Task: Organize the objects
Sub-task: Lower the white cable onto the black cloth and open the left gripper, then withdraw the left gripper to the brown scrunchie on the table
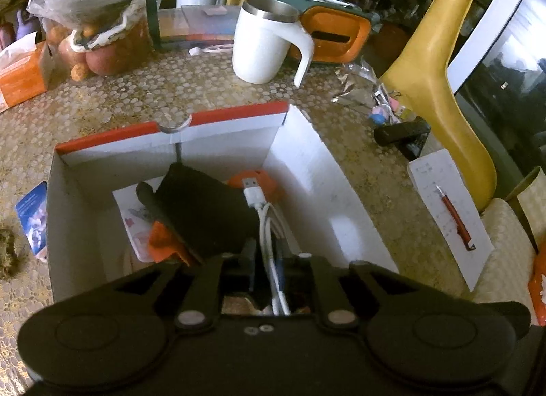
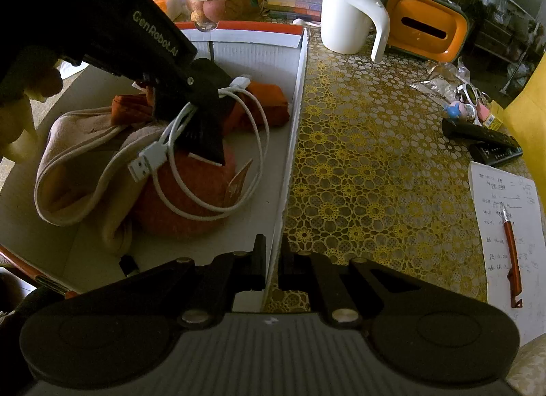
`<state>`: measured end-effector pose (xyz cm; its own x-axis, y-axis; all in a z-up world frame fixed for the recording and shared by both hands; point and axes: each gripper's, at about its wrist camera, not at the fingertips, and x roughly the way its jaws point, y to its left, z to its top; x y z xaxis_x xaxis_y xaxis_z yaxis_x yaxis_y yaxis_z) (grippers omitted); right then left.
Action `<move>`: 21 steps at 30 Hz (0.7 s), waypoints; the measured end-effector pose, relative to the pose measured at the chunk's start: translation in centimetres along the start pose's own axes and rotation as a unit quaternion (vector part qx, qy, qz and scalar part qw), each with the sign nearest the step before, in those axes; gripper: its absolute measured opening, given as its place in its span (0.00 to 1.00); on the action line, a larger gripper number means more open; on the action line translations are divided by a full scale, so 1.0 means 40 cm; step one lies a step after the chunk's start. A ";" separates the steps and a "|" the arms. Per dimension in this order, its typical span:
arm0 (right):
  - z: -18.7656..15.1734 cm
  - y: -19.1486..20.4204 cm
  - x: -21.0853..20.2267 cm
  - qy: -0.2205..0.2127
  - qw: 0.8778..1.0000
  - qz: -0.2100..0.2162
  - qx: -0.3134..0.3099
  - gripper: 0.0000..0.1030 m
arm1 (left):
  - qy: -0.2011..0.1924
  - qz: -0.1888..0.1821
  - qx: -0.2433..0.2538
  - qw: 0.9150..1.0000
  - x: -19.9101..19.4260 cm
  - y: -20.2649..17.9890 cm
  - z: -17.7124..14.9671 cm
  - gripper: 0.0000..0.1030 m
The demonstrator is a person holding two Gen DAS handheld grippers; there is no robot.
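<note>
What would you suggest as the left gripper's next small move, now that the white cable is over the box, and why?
Probably open the left gripper fully and let go. The coiled white USB cable it carries already hangs inside the white box, just above the orange pouch, while the right gripper is shut on the box's side wall, steadying it.
</note>
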<state>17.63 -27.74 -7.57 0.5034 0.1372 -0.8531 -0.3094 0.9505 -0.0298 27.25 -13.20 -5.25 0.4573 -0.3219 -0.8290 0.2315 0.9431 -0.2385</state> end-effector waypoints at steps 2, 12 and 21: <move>0.000 0.001 0.000 0.000 1.000 0.000 0.000 0.05 | -0.001 -0.005 0.000 1.000 -0.005 0.003 -0.001 0.16; -0.002 0.002 -0.001 0.001 1.000 -0.002 -0.001 0.05 | -0.022 -0.024 -0.002 0.999 -0.055 0.015 -0.011 0.40; 0.000 0.004 -0.002 0.002 1.000 -0.007 -0.005 0.05 | -0.058 -0.022 0.002 0.998 -0.140 0.037 -0.024 0.51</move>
<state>17.54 -27.60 -7.51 0.5040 0.1223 -0.8550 -0.3099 0.9496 -0.0468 24.22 -9.91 -1.45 0.5428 -0.3710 -0.7535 0.2564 0.9275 -0.2720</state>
